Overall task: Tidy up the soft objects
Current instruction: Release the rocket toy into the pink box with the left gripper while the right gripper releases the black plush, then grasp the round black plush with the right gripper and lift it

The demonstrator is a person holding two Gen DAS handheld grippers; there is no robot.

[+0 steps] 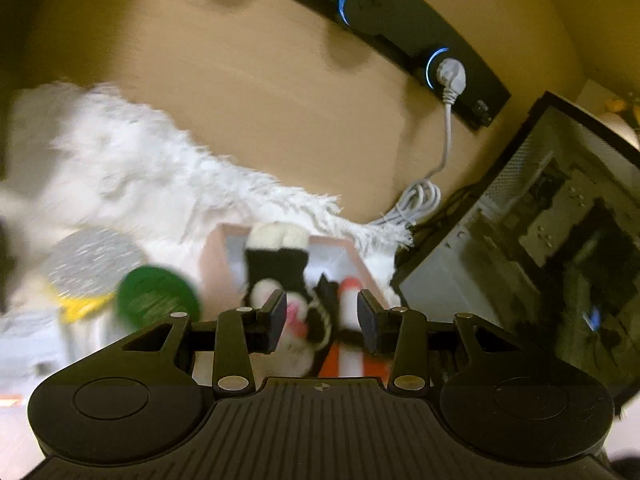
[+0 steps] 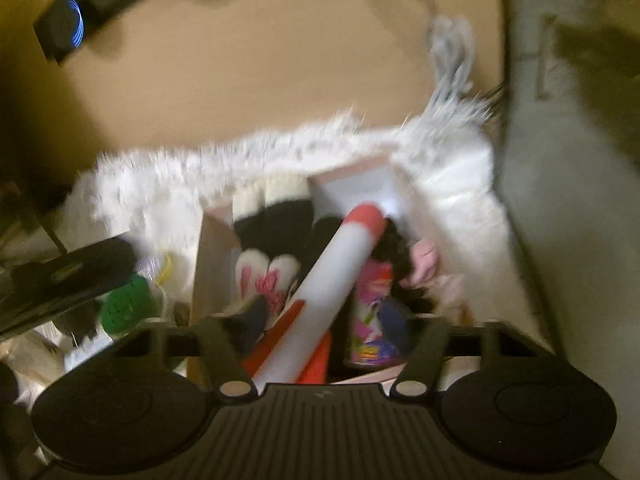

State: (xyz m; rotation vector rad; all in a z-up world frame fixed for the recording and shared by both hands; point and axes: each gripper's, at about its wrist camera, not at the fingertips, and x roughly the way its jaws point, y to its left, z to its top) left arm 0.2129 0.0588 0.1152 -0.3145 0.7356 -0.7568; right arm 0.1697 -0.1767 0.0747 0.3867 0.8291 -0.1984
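Observation:
A pink box (image 1: 216,256) (image 2: 352,178) sits on a white fluffy rug (image 1: 132,176) (image 2: 168,184). In it lie a black-and-white plush toy (image 1: 280,264) (image 2: 276,236), a white rocket toy with red tip (image 1: 350,304) (image 2: 340,284) and a colourful pink soft item (image 2: 372,312). My left gripper (image 1: 322,316) is open just above the box, its fingers either side of the plush and the rocket. My right gripper (image 2: 326,320) is open low over the box, with the rocket between its fingers; the view is blurred.
A green disc (image 1: 158,296) (image 2: 126,306), a grey disc (image 1: 90,260) and something yellow (image 1: 80,306) lie left of the box. A black power strip (image 1: 400,28) with a white plug and coiled cable (image 1: 420,200) lies on the brown floor. A computer case (image 1: 540,240) stands right.

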